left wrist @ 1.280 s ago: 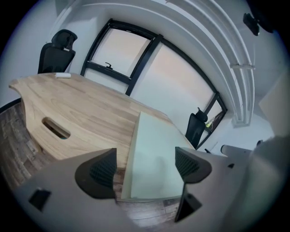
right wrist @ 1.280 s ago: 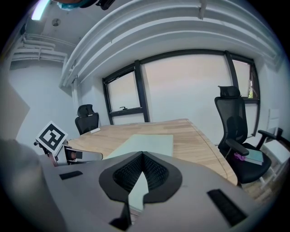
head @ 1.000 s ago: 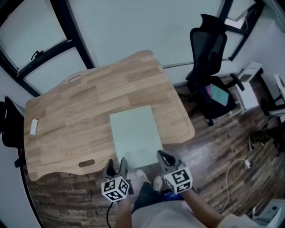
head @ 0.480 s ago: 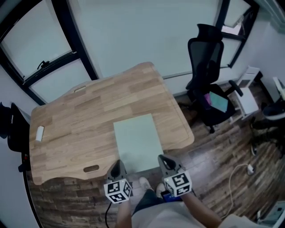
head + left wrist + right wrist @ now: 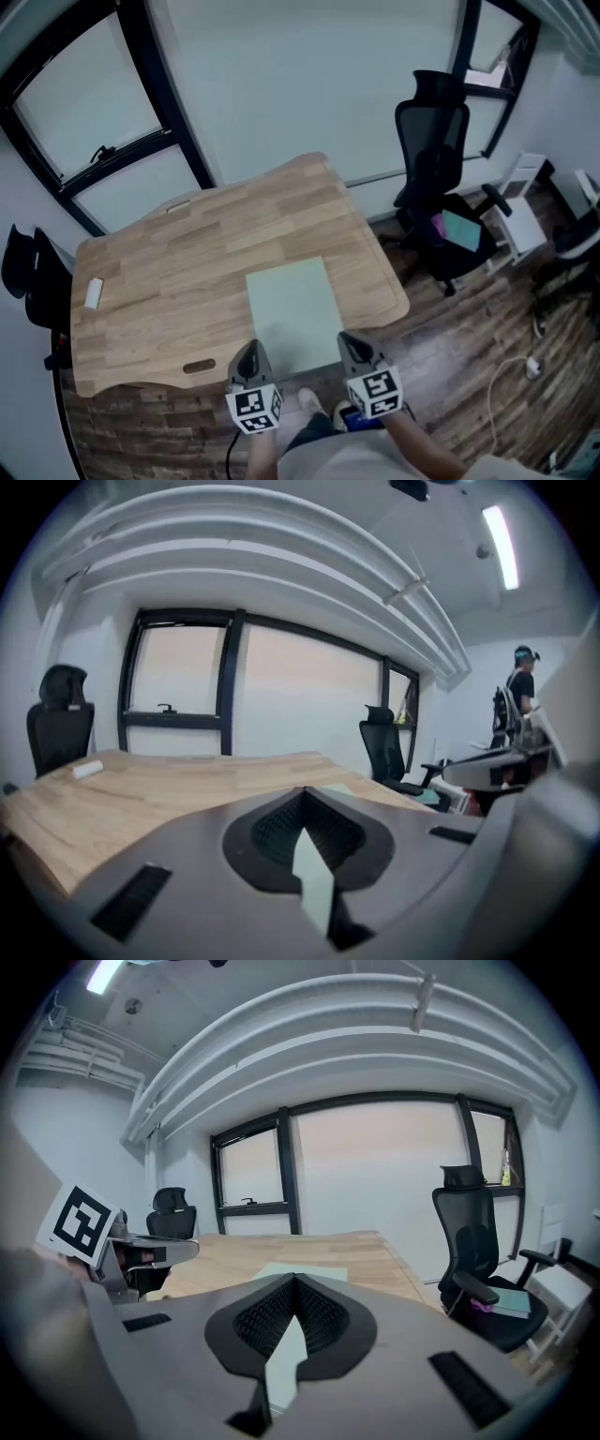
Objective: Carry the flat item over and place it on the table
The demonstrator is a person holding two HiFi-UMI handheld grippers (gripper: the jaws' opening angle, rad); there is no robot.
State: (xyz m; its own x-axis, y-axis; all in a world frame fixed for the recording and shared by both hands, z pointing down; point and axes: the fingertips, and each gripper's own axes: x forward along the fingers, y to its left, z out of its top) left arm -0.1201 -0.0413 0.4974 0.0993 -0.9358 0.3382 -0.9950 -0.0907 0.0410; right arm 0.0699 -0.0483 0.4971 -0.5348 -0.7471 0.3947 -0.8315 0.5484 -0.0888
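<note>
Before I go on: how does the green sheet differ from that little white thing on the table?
The green sheet is by far the bigger; the white thing is a small stub. The green sheet is a pale, flat rectangle, the white thing a short oblong. The green sheet lies at the near edge, right of middle; the white thing lies near the left end. Both rest on the wooden table.

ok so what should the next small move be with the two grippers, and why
The pale green sheet lies flat on the wooden table, and the left gripper and right gripper sit at its near edge with jaws shut, so the placing looks done. The next move is probably to draw both grippers straight back, clear of it.
</note>
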